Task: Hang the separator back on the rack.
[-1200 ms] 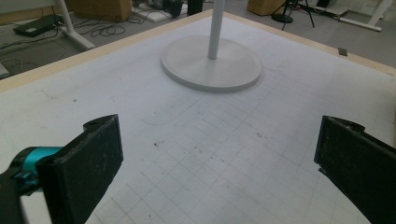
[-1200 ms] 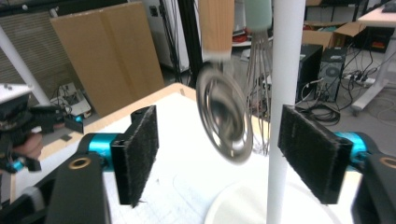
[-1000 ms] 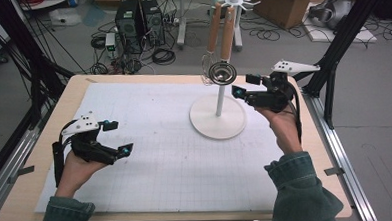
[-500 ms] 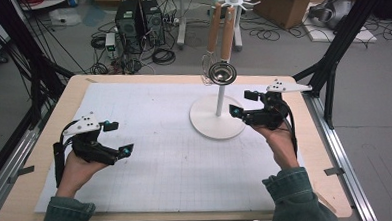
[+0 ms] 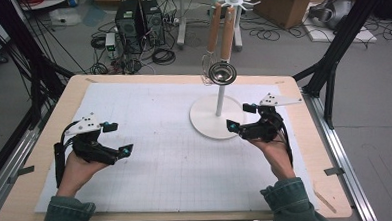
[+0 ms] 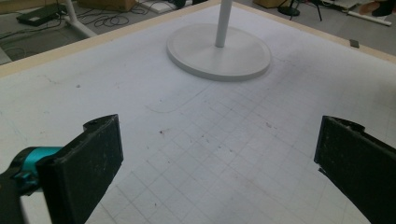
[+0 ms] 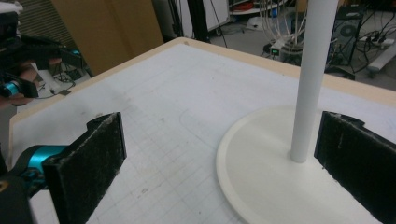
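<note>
Stand (image 5: 218, 120) base sits just ahead of right gripper (image 5: 238, 117), jaws just opened wide, nothing between. Left gripper (image 5: 118, 139) jaws wide, empty too. Keep right jaws clear of pole (image 7: 312, 79) w/ hung utensils (image 5: 221, 44).

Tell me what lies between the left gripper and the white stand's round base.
Nothing but bare gridded mat in the high view, from the left gripper to the stand base; the left gripper view confirms it.

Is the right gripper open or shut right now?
Open: the right gripper has just been opening; its jaws stand wide apart, empty, over the white stand's base.
</note>
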A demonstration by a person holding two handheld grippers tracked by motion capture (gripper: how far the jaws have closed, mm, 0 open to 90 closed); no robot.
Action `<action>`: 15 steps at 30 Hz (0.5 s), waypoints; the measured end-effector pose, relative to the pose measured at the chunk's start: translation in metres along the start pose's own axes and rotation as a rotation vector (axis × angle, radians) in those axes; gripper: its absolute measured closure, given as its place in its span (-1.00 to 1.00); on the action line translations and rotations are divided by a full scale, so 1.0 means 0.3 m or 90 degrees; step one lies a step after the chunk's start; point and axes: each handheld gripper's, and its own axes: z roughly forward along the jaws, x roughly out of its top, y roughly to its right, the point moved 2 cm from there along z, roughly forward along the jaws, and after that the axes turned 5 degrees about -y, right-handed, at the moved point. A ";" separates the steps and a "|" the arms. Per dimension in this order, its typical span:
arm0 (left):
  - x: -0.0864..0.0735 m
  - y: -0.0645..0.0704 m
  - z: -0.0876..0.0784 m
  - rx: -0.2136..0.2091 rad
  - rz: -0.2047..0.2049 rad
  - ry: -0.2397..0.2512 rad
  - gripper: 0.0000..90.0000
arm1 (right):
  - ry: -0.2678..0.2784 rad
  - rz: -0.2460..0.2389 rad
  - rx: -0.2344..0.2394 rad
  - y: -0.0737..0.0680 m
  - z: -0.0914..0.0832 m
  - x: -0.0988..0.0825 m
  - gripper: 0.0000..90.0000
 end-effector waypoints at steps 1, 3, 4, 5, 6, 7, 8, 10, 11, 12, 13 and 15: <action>-0.001 -0.001 0.000 0.001 0.001 -0.001 -0.96 | 0.000 0.002 -0.001 0.001 0.001 -0.008 -0.98; -0.002 -0.002 0.002 0.002 0.000 -0.001 -0.96 | 0.002 0.006 0.000 0.002 0.003 -0.024 -0.98; -0.003 -0.003 0.002 0.003 -0.002 0.000 -0.96 | 0.002 0.007 -0.001 0.002 0.004 -0.033 -0.98; -0.004 -0.004 0.001 0.004 -0.003 0.000 -0.96 | -0.004 0.012 -0.001 0.002 0.005 -0.041 -1.00; -0.004 -0.004 0.001 0.004 -0.003 0.002 -0.96 | -0.008 0.009 -0.004 0.001 0.006 -0.049 -1.00; -0.005 -0.005 0.000 0.006 -0.002 0.002 -0.96 | -0.009 0.008 -0.004 0.000 0.008 -0.057 -1.00; -0.006 -0.005 0.000 0.006 -0.002 0.003 -0.96 | -0.014 0.011 -0.004 -0.002 0.007 -0.065 -0.99; -0.009 -0.009 0.000 0.009 -0.005 0.003 -0.96 | -0.016 0.006 -0.007 -0.002 0.007 -0.082 -1.00; -0.012 -0.011 0.002 0.008 -0.007 0.004 -0.96 | -0.018 0.010 -0.006 -0.003 0.006 -0.090 -1.00; -0.015 -0.012 0.004 0.010 -0.007 0.001 -0.96 | -0.016 0.008 -0.009 -0.001 0.006 -0.099 -1.00; -0.017 -0.012 0.007 0.010 -0.008 -0.001 -0.96 | -0.019 0.010 -0.009 -0.002 0.006 -0.108 -1.00; -0.023 -0.016 0.012 0.010 -0.007 -0.003 -0.96 | -0.021 0.013 -0.009 -0.001 0.004 -0.125 -1.00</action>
